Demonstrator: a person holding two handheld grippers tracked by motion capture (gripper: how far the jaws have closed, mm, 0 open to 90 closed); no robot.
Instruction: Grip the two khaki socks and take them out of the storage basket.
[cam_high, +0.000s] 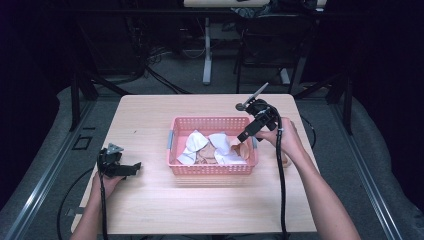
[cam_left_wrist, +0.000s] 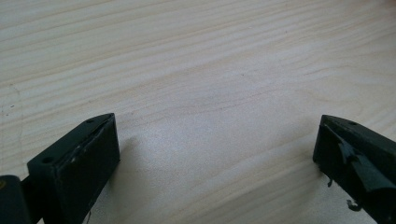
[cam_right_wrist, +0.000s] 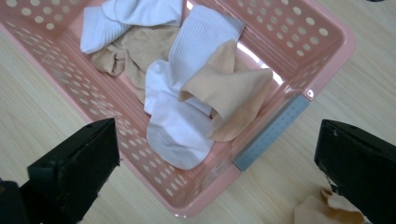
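1. Left gripper (cam_high: 131, 169): jaws wide apart, nothing between them. In the left gripper view just bare wood grain of the bench (cam_left_wrist: 210, 70) under the jaws. High view: lower left of frame, low at the bench, jaws pointing right toward the basket, well apart from it.
2. Right gripper (cam_high: 247, 135): jaws wide apart, holding nothing. High view: right of centre, raised over the basket's right end, tilted down and to the left.
3. Pink basket (cam_right_wrist: 322, 60): perforated walls, grey handle plate (cam_right_wrist: 273, 133) on the near short end. High view: centre of frame, long axis running left-right across the bench.
4. Inside, in the right gripper view: tan sock (cam_right_wrist: 233, 93) draped up against the end wall by the grey plate, folded, long axis roughly diagonal in the frame.
5. White sock (cam_right_wrist: 180, 130) under and beside it, ribbed cuff toward the upper centre, long axis roughly top-to-bottom of frame.
6. Second white sock (cam_right_wrist: 121, 18) at upper left, crumpled tan sock (cam_right_wrist: 135, 51) touching it.
7. Another tan piece of cloth (cam_right_wrist: 327, 212) lies on the bench outside the basket, lower right of the right gripper view, just beside the right-hand jaw.
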